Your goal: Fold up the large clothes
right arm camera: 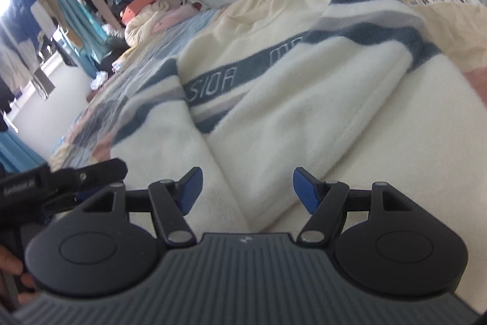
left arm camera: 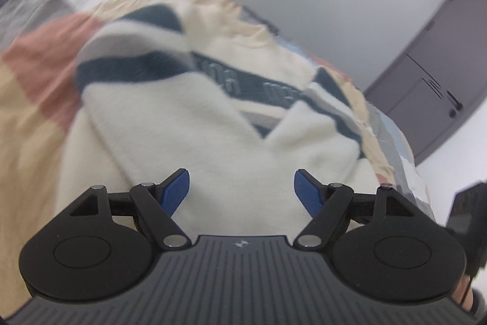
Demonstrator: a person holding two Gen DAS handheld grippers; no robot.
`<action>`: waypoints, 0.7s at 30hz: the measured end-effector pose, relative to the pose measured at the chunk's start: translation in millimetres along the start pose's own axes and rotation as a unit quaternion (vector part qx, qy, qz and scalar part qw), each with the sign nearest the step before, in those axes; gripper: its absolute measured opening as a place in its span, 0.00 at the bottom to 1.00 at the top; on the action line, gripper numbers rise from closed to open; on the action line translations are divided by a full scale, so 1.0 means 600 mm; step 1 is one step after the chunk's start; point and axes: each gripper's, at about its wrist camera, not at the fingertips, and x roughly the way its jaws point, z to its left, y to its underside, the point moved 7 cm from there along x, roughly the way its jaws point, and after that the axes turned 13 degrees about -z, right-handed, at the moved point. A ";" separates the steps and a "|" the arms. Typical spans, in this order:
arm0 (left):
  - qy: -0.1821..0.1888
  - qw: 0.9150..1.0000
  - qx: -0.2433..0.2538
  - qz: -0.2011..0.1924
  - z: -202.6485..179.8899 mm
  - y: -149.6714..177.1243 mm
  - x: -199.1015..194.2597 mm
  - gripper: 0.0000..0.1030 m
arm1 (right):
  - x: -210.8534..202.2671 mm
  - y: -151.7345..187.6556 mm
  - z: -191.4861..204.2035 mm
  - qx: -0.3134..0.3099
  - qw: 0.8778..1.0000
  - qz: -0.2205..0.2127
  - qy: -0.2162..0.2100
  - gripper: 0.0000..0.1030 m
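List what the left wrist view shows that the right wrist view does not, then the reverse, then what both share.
Only the left wrist view: a grey door with a dark handle, and the left gripper's open jaws.

Only the right wrist view: hanging clothes by teal curtains, an orange box beside piled bedding, and the right gripper's open jaws.

Both: the cream sweater with dark teal stripes, sleeves folded inward, lying on a patchwork bedspread.

the left gripper [left arm camera: 242, 188] hovered with blue pads [left arm camera: 176, 191] spread wide and empty above a cream sweater [left arm camera: 182, 118] with dark teal stripes, lying on a patchwork bedspread [left arm camera: 39, 63], a grey door [left arm camera: 438, 87] far right.
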 end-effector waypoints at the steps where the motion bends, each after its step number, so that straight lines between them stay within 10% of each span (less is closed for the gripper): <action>1: -0.005 1.000 -0.009 0.004 0.008 0.002 0.005 0.77 | 0.001 0.001 0.002 -0.002 1.000 0.001 -0.002 0.67; 10: -0.043 0.997 -0.053 0.038 0.044 0.023 0.038 0.65 | -0.002 0.031 0.007 -0.013 0.999 0.045 -0.009 0.65; 21: 0.001 0.998 -0.058 0.005 0.012 0.002 0.005 0.69 | -0.024 0.040 0.043 -0.087 0.994 0.051 -0.033 0.20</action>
